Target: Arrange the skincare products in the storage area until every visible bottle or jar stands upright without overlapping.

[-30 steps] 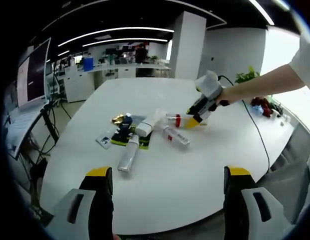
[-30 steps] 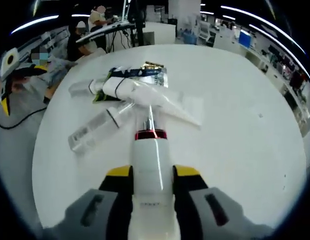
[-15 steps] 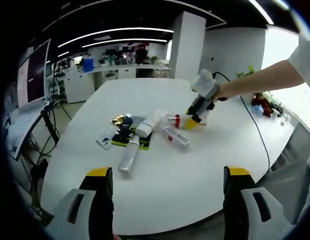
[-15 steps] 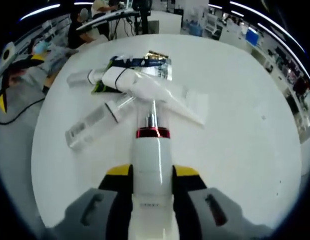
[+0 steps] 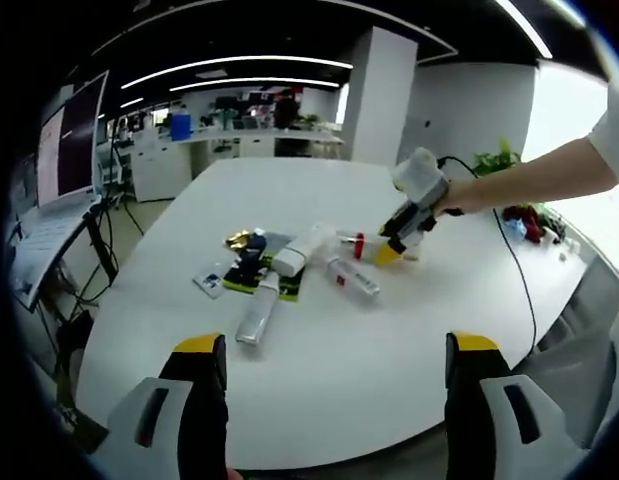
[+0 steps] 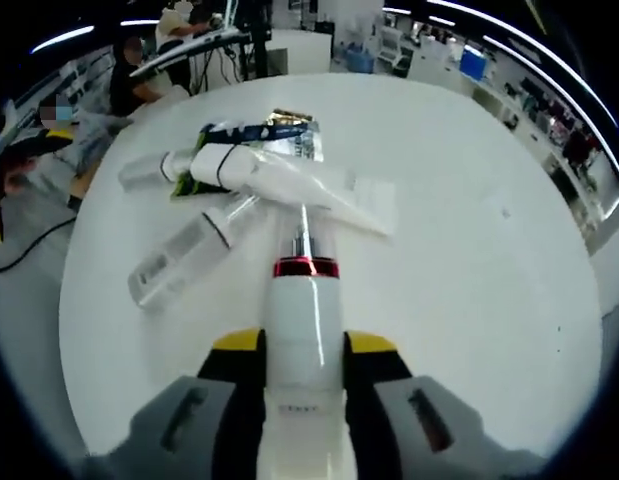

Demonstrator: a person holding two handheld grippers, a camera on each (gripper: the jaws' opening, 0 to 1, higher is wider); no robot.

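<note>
The right tool stays clamped on the white bottle with a red collar, now lifted slightly higher above the table than a second ago, its clear cap toward the lying white tube and clear bottle. The left tool still hovers spread wide and empty, well back from the pile.

Bright, even indoor light from long ceiling strips, seen as curved white lines in both views. Strong daylight from a window at the right of the left gripper view, washed out to white. Soft sheen on the white desk; faint, short shadows beside the products. Heavy fisheye bending toward the edges. Slight softness throughout, with fine print on the white bottle unreadable.
</note>
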